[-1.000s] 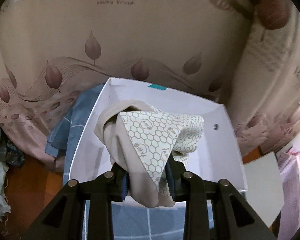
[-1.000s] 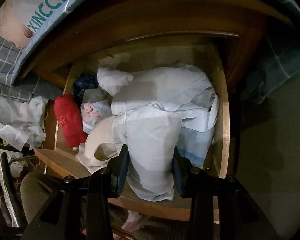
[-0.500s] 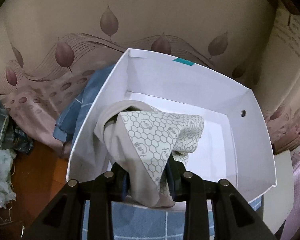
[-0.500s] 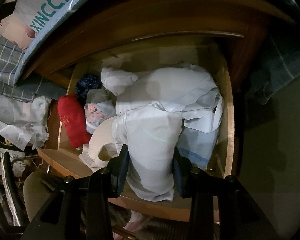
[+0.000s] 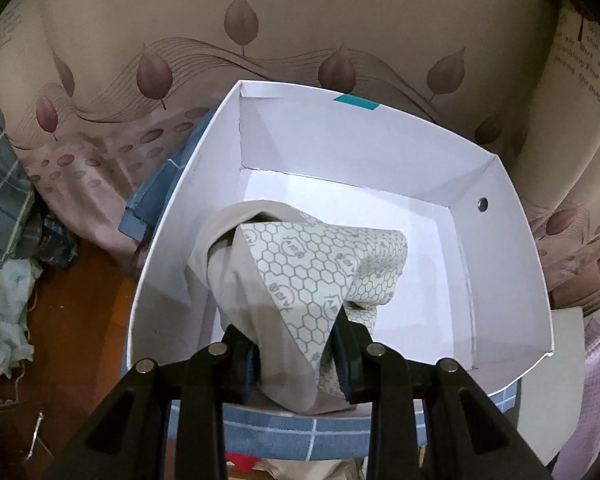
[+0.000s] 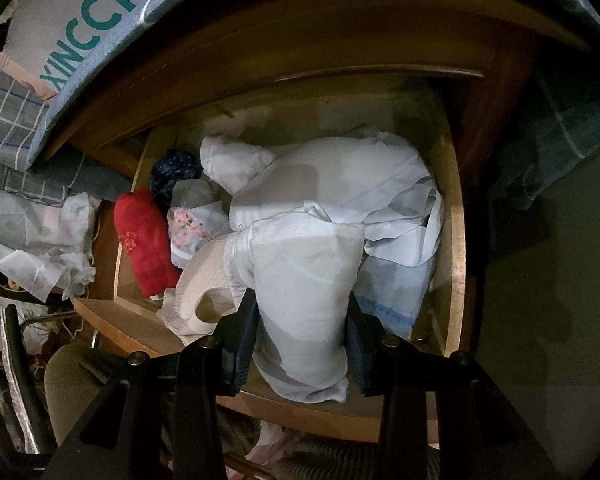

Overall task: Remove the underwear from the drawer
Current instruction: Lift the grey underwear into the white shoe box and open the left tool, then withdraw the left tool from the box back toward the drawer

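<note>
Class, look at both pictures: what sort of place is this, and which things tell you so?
Probably a bedroom at home. A leaf-print bedsheet lies behind a white box, a wooden drawer is stuffed with folded clothes, and more laundry lies heaped beside it.

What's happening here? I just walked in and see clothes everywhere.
A person is emptying a drawer with two handheld grippers. The left gripper holds beige honeycomb-print underwear over an otherwise empty white box. The right gripper grips a pale folded garment above the open, cluttered drawer.
</note>
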Demonstrator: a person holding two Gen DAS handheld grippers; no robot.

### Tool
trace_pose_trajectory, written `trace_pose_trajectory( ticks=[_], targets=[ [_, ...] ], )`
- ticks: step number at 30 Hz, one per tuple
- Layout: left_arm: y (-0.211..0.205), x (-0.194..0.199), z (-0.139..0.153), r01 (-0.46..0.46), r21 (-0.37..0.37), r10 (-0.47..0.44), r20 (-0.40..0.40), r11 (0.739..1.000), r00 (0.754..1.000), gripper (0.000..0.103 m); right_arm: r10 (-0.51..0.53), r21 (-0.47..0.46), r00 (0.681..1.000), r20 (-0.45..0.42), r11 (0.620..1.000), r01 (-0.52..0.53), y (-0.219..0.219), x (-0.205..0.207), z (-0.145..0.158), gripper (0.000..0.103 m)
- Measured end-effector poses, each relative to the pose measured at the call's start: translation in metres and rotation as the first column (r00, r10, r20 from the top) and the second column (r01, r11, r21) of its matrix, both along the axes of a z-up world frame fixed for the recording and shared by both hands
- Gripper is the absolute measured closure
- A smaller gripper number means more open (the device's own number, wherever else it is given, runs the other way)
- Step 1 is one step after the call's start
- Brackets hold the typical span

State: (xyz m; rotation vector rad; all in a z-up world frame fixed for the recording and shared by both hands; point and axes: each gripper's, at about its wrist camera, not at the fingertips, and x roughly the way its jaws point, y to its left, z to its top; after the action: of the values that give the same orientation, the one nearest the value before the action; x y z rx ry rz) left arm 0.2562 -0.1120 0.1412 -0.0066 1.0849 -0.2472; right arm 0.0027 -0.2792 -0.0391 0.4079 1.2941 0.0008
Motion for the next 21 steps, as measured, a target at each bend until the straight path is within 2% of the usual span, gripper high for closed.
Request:
trace_pose_trajectory(
  ticks=[3, 13, 21],
  targets=[
    [-0.006, -0.001, -0.001, 0.000, 0.035, 0.000, 0.009, 0.999, 1.000, 0.073, 0.000, -0.001, 1.000, 0.000, 1.000, 0.000, 0.000, 0.000, 0.000, 0.066],
    [-0.005, 0.007, 0.001, -0.005, 0.055, 0.002, 0.049, 0.998, 0.999, 0.064, 0.000, 0.003, 1.000, 0.001, 1.000, 0.000, -0.001, 0.000, 0.001, 0.066],
    [-0.007, 0.000, 0.020, 0.033, 0.066, -0.040, 0.114, 0.997, 0.993, 0.057, 0.001, 0.001, 1.000, 0.002, 1.000, -0.001, 0.000, 0.000, 0.000, 0.066]
  ],
)
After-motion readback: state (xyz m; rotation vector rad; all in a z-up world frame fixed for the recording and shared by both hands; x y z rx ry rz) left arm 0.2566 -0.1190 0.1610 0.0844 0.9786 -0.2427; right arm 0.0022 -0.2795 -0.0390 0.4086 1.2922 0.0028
